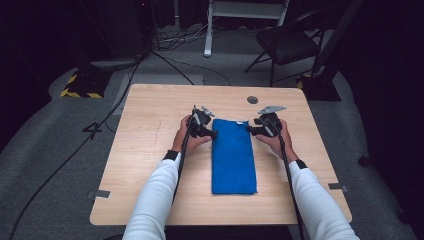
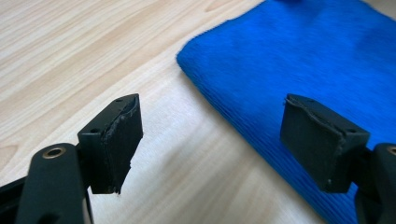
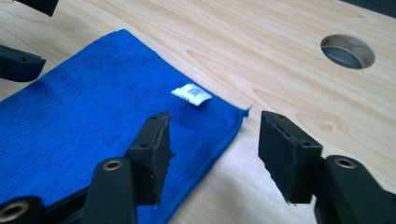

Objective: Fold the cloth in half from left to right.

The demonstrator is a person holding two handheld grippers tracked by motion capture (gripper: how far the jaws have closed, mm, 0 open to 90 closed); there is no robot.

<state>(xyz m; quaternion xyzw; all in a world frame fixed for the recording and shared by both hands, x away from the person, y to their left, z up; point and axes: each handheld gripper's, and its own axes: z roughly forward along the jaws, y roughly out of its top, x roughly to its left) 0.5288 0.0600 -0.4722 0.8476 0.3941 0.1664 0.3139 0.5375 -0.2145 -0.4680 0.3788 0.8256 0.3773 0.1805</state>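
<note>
A folded blue cloth (image 1: 234, 157) lies flat on the table, long side running away, white tag up.

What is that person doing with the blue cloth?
A person holds a grabbing tool in each hand at the far end of a folded blue cloth on a wooden table. The left tool is at the far left corner and the right tool at the far right corner. Both are open, straddling the cloth's edges, and nothing is pinched yet.
</note>
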